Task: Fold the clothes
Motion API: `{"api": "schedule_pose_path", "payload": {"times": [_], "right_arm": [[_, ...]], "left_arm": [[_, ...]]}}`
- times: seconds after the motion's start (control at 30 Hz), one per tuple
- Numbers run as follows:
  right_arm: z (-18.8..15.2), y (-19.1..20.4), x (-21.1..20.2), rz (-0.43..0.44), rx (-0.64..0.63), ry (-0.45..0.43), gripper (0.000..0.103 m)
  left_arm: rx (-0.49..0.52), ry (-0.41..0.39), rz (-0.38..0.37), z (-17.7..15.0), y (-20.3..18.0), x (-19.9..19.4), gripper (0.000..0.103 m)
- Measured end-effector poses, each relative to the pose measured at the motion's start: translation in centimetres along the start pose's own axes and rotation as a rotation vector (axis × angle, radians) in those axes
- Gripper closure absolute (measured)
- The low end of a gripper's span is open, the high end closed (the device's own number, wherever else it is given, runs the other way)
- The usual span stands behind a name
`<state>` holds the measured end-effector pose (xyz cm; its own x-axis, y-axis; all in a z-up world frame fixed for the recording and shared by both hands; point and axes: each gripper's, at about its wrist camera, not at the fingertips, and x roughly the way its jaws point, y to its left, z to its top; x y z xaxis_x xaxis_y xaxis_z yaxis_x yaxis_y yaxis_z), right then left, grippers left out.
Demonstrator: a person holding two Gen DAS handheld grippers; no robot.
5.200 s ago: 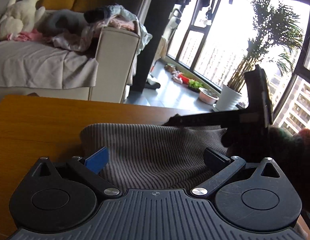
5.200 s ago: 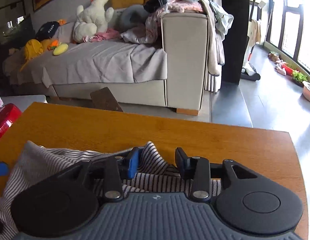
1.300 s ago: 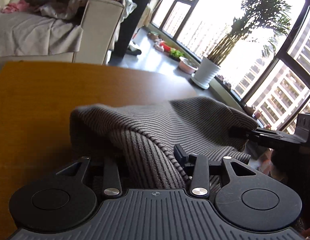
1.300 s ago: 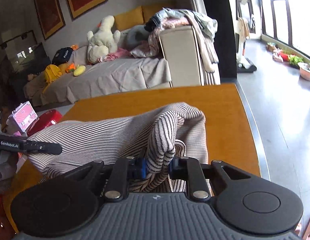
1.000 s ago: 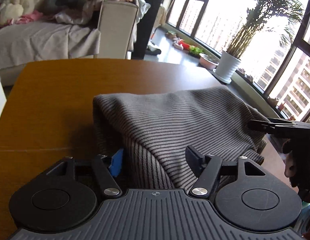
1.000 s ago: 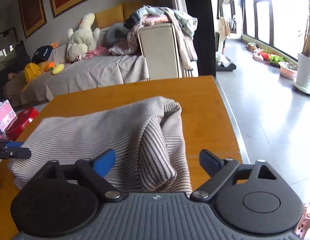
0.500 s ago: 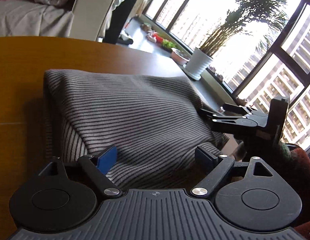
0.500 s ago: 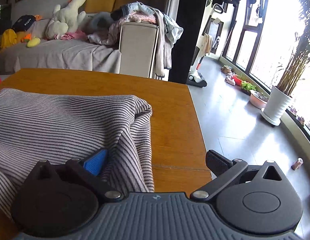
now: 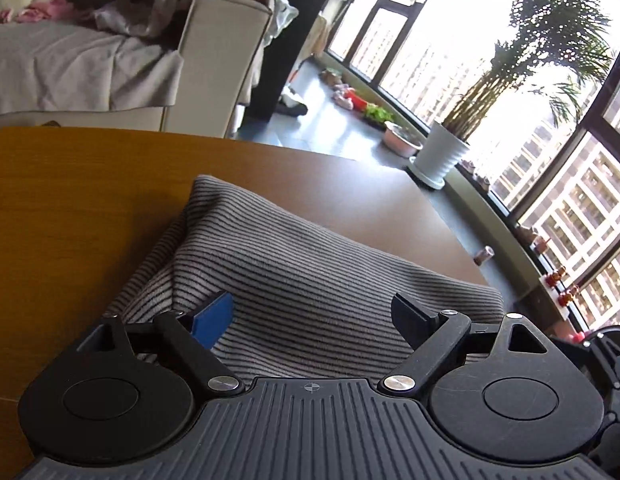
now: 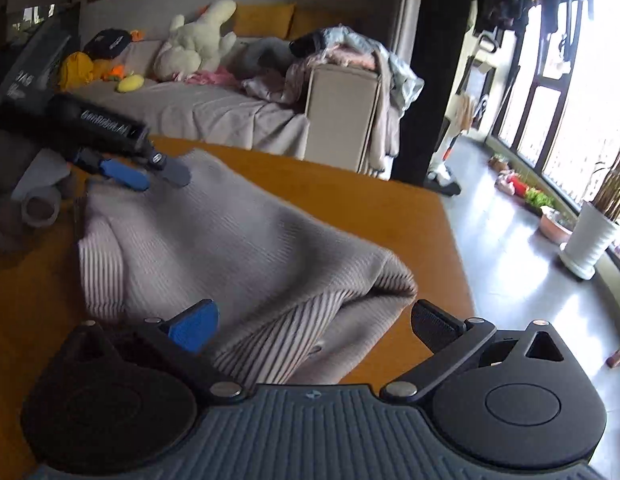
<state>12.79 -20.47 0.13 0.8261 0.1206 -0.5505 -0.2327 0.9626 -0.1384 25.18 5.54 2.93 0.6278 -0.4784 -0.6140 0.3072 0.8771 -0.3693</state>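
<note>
2 wrist views cover this moment of the folding.

From the left wrist, the left gripper [image 9: 310, 316] hangs over the near part of the striped garment [image 9: 310, 272], which lies in a thick folded bundle on the wooden table [image 9: 70, 192]. Its jaws have just been opening and now stand wide apart; the cloth lies under and between them, but neither pad presses on it. Far behind are a sofa [image 9: 214, 60] heaped with clothes and, to the right, a potted palm [image 9: 441, 156] by the windows.

From the right wrist, the right gripper [image 10: 313, 320] is also spread wide, with the near right corner of the garment [image 10: 238, 248] bunched between the fingers and not pinched. At the far left of this view the left gripper [image 10: 150, 172] shows over the far left edge of the bundle, fingers apart. A roll of tape [image 10: 40, 210] sits on the table just beyond that edge.

As a judgement, 1 fold has been laid down and both grippers have let go, so the step in hand is the release. The next move likely calls for either smoothing the lumpy near right corner or taking a fresh pinch on an edge for another fold, each pad closing on few enough layers to lift cleanly.
</note>
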Motion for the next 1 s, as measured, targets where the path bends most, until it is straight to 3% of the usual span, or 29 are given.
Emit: {"api": "schedule_pose_path", "payload": {"times": [0.07, 0.2, 0.27, 0.4, 0.47, 0.63, 0.77, 0.83, 0.93, 1.0], "right_arm": [[1.4, -2.1, -0.2, -0.013, 0.063, -0.051, 0.000], [3.2, -4.9, 2.7, -0.027, 0.142, -0.059, 0.000], [3.1, -5.0, 4.8, -0.010, 0.156, -0.031, 0.000], [1.1, -2.5, 9.0, -0.065, 0.016, 0.082, 0.000], [-0.3, -1.9, 8.6, -0.088, -0.008, 0.047, 0.000], [-0.8, -1.5, 6.1, -0.066, 0.020, 0.092, 0.000], [-2.1, 1.0, 3.1, -0.006, 0.025, 0.084, 0.000], [-2.6, 1.9, 2.4, 0.075, 0.054, 0.094, 0.000], [-2.9, 0.8, 3.4, 0.204, 0.242, 0.169, 0.000], [-2.9, 0.9, 3.6, 0.202, 0.243, 0.157, 0.000]], "left_arm": [[0.017, -0.024, -0.026, -0.5, -0.9, -2.0, 0.008], [-0.012, -0.022, -0.129, -1.7, -2.8, -4.3, 0.011], [-0.009, 0.036, -0.153, -2.6, -3.5, -3.6, 0.028], [0.017, 0.134, -0.132, -4.7, -3.3, -1.2, 0.033], [0.024, 0.129, -0.132, -4.7, -2.7, -0.8, 0.040], [-0.013, 0.122, -0.151, -3.2, -0.7, 0.3, 0.046], [0.009, 0.093, -0.135, -1.7, -0.1, 2.0, 0.046], [0.013, 0.087, -0.134, -0.9, 0.1, 2.8, 0.046], [0.022, 0.091, -0.121, -0.4, -0.3, 3.4, 0.046], [0.055, 0.084, -0.102, -0.8, -0.7, 2.9, 0.044]]}}
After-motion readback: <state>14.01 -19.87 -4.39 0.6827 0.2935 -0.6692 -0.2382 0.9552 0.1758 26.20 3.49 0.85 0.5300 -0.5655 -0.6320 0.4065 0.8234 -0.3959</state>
